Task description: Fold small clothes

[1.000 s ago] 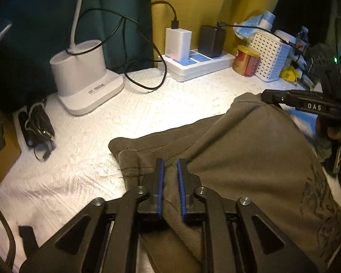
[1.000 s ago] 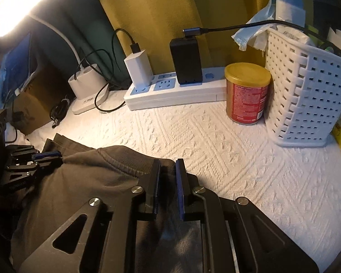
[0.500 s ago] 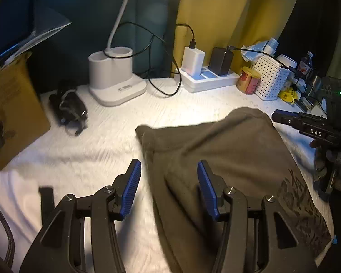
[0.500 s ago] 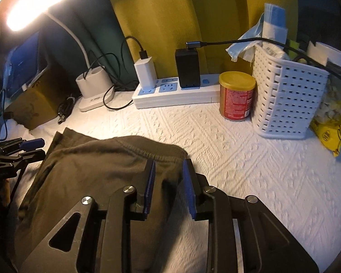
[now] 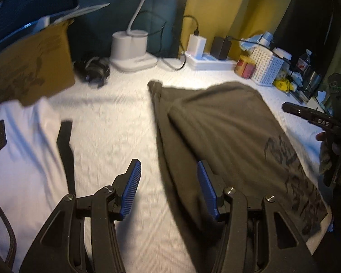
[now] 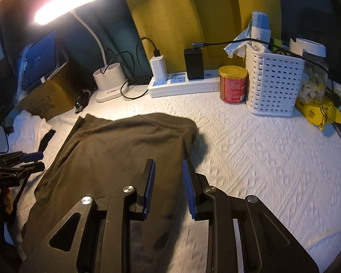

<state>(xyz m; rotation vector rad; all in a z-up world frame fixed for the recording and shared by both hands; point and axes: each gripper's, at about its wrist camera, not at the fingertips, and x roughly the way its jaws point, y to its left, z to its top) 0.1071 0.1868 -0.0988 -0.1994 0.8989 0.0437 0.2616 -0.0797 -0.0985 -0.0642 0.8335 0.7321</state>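
An olive-brown garment [image 5: 227,136] with a dark print lies folded on the white textured cloth; it also shows in the right wrist view [image 6: 116,150]. My left gripper [image 5: 168,173] is open and empty, raised above the garment's left edge. My right gripper [image 6: 168,166] is open and empty, above the garment's right edge near its waistband corner. In the left wrist view the right gripper [image 5: 316,119] shows at the far right. In the right wrist view the left gripper [image 6: 22,161] shows at the far left.
At the back stand a white lamp base [image 5: 131,52], a power strip with chargers [image 6: 181,82], a red can [image 6: 233,87] and a white basket [image 6: 274,84]. A cardboard box [image 5: 29,68] and a white garment [image 5: 22,150] with a black strap [image 5: 66,145] are at left.
Both grippers let go of the garment, opened and pulled back and up. The garment now lies flat, folded on the cloth.
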